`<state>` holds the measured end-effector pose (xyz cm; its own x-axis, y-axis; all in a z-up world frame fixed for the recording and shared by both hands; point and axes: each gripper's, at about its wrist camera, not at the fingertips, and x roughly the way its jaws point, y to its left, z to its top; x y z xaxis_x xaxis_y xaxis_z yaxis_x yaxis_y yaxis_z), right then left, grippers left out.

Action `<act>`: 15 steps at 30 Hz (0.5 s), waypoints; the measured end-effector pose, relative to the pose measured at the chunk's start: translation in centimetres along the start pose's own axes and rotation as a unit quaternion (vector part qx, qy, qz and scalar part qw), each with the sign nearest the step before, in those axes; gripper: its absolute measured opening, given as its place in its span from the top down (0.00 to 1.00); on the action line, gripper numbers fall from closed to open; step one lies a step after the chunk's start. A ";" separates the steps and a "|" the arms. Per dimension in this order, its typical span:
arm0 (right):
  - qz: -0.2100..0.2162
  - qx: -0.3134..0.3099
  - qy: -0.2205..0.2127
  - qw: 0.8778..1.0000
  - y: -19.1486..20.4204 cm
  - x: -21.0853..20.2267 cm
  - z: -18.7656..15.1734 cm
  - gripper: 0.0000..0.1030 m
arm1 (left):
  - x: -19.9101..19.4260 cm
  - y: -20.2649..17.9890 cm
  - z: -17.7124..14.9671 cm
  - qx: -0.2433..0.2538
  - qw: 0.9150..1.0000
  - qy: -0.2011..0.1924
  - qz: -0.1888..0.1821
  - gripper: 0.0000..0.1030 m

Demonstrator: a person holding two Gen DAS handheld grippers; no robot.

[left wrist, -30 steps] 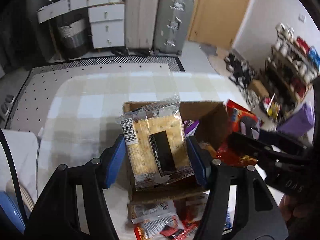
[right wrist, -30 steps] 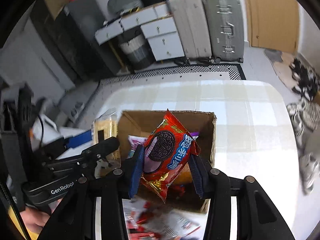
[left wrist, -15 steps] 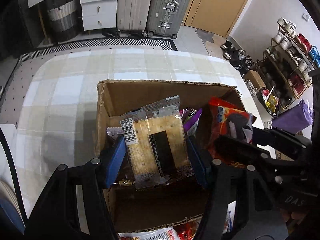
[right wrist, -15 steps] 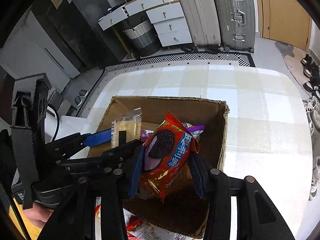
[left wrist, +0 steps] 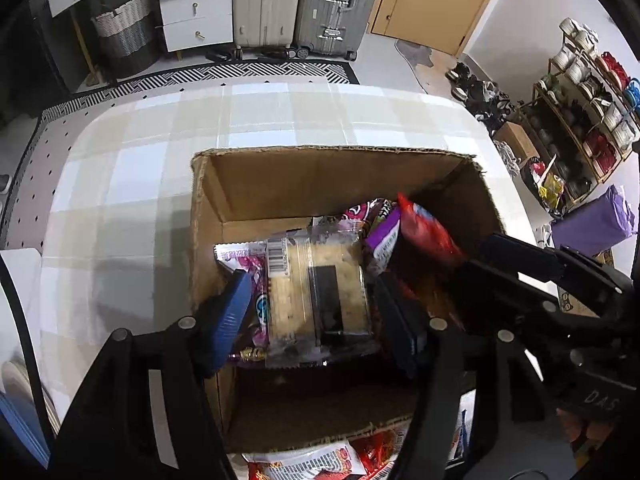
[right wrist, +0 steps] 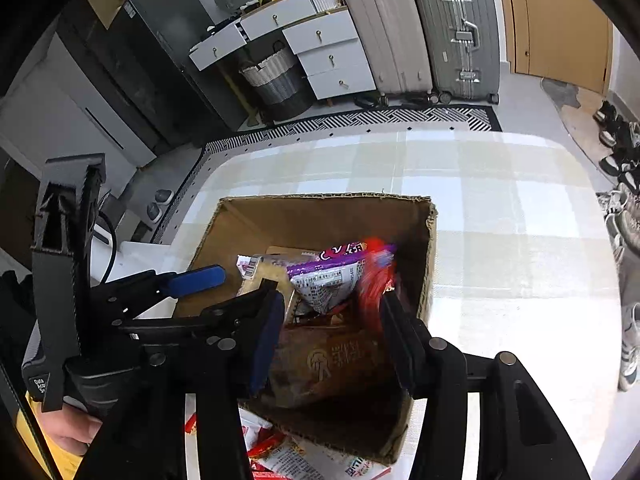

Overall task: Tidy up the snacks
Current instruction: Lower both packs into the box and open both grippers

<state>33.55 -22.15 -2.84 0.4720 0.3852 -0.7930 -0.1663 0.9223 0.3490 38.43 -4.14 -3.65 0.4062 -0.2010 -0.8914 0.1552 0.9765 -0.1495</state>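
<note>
Cardboard box (left wrist: 208,220) on the checked tablecloth (left wrist: 160,168), open top up, both tongs dipped inside from the near side.

Left gripper (left wrist: 311,280): jaws half wide and just eased further apart, pads clear of the clear cracker packet (left wrist: 316,288) on either side. Lies flat between them on the other snacks, long axis running away from the hand, barcode end at the far left corner. Looks let go, not gripped.

Right gripper (right wrist: 332,300): jaws moderately apart and just opening, nothing pressed between the pads. Red biscuit packet (right wrist: 372,280) blurred, just ahead of the right-hand finger and close against the box's right wall, standing on end rather than flat. Cannot tell whether touching that finger. Purple packet (right wrist: 328,276) leans just beside it, towards the middle.

Judged from this: both packets delivered, next a lift straight up and back out. Turns on the near wall of the box, which sits under both sets of fingers; pulling back before rising would likely catch the rim or drag the box. Tongs side by side and close, the left one's inner finger near the right one's left pad, so little sideways room between them; more on the outer sides and above.

Loose packets (left wrist: 316,460) lie on the cloth just in front of the near wall, below both hands; cannot tell which is nearer. Bare cloth beyond and to either side of the box.
</note>
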 end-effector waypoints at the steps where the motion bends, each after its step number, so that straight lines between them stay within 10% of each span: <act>1: -0.001 0.002 -0.004 1.000 0.0 -0.4 -0.1 0.51 | -0.3 0.0 -0.1 -0.003 1.000 -0.003 0.001 0.39; 5: -0.002 0.008 -0.016 1.000 0.0 -2.0 -0.4 0.51 | -2.5 -0.1 -0.9 -0.011 1.000 -0.022 0.002 0.22; 15: -0.012 0.011 -0.063 0.998 1.8 -9.2 -2.6 0.40 | -10.3 -1.8 -4.3 0.002 0.997 -0.071 -0.006 0.20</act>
<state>26.63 -23.94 3.79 0.5809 0.3550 -0.7324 -0.1355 0.9295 0.3431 30.08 -3.50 3.97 0.5273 -0.2211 -0.8204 0.1643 0.9739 -0.1568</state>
